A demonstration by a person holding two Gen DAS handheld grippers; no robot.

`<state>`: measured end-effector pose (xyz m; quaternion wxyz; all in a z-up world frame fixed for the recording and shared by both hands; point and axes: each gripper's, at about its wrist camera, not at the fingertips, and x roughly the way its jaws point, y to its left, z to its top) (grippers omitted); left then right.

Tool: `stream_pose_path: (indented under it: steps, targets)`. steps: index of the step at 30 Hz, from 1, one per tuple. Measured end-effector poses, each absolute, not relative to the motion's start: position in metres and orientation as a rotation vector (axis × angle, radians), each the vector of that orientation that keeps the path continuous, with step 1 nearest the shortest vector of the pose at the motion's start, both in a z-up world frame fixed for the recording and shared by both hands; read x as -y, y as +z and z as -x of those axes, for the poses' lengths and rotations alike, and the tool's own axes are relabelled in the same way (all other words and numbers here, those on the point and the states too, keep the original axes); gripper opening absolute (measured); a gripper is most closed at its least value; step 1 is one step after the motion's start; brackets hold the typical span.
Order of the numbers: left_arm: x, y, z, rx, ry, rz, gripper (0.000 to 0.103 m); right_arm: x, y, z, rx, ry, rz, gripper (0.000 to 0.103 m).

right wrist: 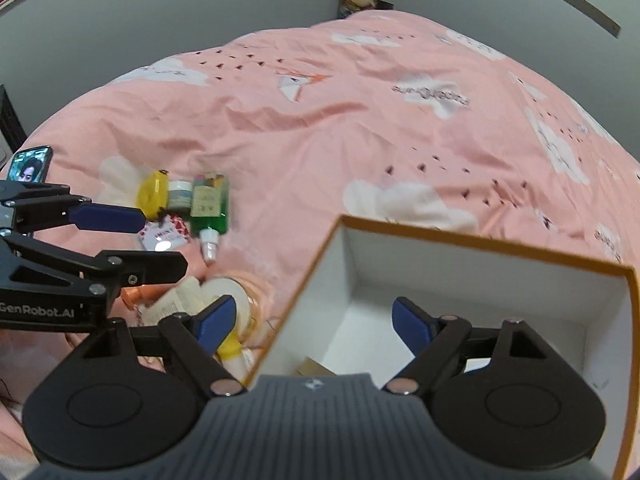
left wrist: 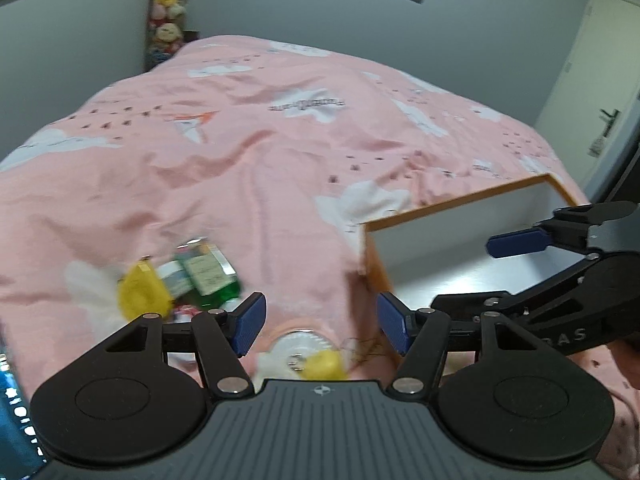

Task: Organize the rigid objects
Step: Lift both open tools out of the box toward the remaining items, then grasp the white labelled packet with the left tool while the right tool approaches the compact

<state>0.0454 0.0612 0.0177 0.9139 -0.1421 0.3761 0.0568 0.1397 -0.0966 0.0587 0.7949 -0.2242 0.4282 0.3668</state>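
Note:
A pile of small rigid items lies on the pink bedspread: a yellow bottle [right wrist: 152, 194], a small jar [right wrist: 179, 195], a green bottle [right wrist: 209, 204] with a white cap, a red-and-white packet [right wrist: 165, 234], a white round lid [right wrist: 230, 289] and a yellow-capped tube [right wrist: 233, 350]. The yellow bottle [left wrist: 141, 293] and green bottle [left wrist: 208, 276] also show in the left wrist view. My left gripper [left wrist: 318, 326] is open and empty, above the white lid [left wrist: 301, 346]. My right gripper [right wrist: 310, 326] is open and empty over the near wall of the orange-edged white box [right wrist: 488, 248], which holds a brown item [right wrist: 314, 367].
The box [left wrist: 460, 216] sits on the bed to the right of the pile. A phone [right wrist: 31, 164] lies at the bed's left edge. Stuffed toys [left wrist: 170, 4] stand by the far wall. A door [left wrist: 604, 92] is at the right.

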Motion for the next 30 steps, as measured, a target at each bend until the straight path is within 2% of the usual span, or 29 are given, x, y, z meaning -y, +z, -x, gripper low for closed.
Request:
stream_pose_path:
  steps: [3, 6, 10, 16, 18, 25, 30]
  targets:
    - [-0.075, 0.012, -0.043, -0.799, 0.156, 0.306, 0.071, 0.079, 0.053, -0.136, -0.927, 0.825, 0.496, 0.092]
    - [-0.087, 0.002, -0.041, -0.858, 0.164, 0.325, 0.068, 0.061, 0.047, -0.133, -0.918, 0.859, 0.534, 0.091]
    - [-0.101, -0.014, -0.037, -0.918, 0.162, 0.364, 0.068, 0.037, 0.034, -0.129, -0.916, 0.915, 0.624, 0.090]
    - [-0.109, -0.033, -0.026, -0.990, 0.162, 0.353, 0.068, 0.014, 0.010, -0.119, -0.916, 0.988, 0.782, 0.076]
    - [-0.109, -0.037, -0.022, -1.000, 0.154, 0.354, 0.068, 0.010, 0.004, -0.118, -0.935, 1.005, 0.812, 0.068]
    - [-0.104, -0.045, -0.022, -1.037, 0.138, 0.306, 0.068, 0.001, -0.020, -0.119, -1.028, 1.044, 0.854, 0.059]
    - [-0.097, -0.053, -0.030, -1.061, 0.085, 0.278, 0.068, -0.007, -0.034, -0.114, -1.044, 1.092, 0.957, 0.058]
